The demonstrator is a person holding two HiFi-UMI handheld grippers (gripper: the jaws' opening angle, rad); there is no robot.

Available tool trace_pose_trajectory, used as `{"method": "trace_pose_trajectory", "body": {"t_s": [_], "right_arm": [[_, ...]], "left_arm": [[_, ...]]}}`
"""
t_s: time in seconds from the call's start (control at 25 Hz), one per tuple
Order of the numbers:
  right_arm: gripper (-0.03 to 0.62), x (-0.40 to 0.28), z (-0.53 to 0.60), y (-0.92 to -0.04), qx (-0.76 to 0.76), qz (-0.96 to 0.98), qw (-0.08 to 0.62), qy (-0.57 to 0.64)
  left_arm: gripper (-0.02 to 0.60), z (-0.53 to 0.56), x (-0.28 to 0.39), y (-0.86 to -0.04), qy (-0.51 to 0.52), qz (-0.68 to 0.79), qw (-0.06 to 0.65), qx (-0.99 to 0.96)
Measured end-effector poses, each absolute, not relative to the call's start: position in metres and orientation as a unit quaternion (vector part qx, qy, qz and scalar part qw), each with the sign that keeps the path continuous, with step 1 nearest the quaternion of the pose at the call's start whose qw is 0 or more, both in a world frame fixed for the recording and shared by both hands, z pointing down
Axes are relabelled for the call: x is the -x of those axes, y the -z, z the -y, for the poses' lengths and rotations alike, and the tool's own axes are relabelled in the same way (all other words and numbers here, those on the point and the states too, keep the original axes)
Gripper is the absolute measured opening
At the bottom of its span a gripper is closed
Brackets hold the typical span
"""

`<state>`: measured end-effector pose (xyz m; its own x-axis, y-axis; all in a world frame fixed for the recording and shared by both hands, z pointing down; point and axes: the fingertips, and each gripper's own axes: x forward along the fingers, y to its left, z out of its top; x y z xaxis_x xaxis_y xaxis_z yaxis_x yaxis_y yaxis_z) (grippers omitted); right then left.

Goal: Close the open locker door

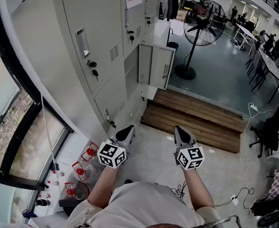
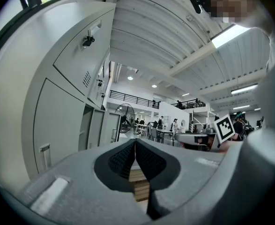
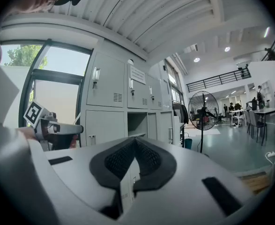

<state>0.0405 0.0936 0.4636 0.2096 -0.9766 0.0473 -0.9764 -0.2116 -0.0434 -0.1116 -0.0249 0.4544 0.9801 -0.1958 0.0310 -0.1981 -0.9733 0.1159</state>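
I record a pale floor (image 1: 151, 163) underfoot. The grey lockers (image 1: 99, 37) stand on it, with red-handled containers (image 1: 81, 171) clustered at their near end. Black cables (image 1: 179, 190) lie loose close by. Wooden steps (image 1: 196, 120) border it, and beyond them a pedestal fan (image 1: 184, 72) stands on darker floor (image 1: 220, 80).

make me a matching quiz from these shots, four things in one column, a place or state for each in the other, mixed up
Things:
1. locker door
2. pedestal fan
3. wooden steps
4. left gripper

Places or states:
a. jaws together, nothing between them
b. swung open from the lockers
c. black, standing on the grey floor
d. brown planks at the foot of the lockers

Pairs: 1-b, 2-c, 3-d, 4-a
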Motion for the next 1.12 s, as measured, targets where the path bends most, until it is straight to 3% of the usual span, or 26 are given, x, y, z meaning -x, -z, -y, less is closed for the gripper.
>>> {"method": "trace_pose_trajectory", "body": {"t_s": [1.12], "right_arm": [[0.016, -0.053, -0.089, -0.469, 0.781, -0.622, 0.011, 0.042]], "left_arm": [[0.015, 0.028, 0.106, -0.465, -0.025, 0.108, 0.062, -0.992]]}}
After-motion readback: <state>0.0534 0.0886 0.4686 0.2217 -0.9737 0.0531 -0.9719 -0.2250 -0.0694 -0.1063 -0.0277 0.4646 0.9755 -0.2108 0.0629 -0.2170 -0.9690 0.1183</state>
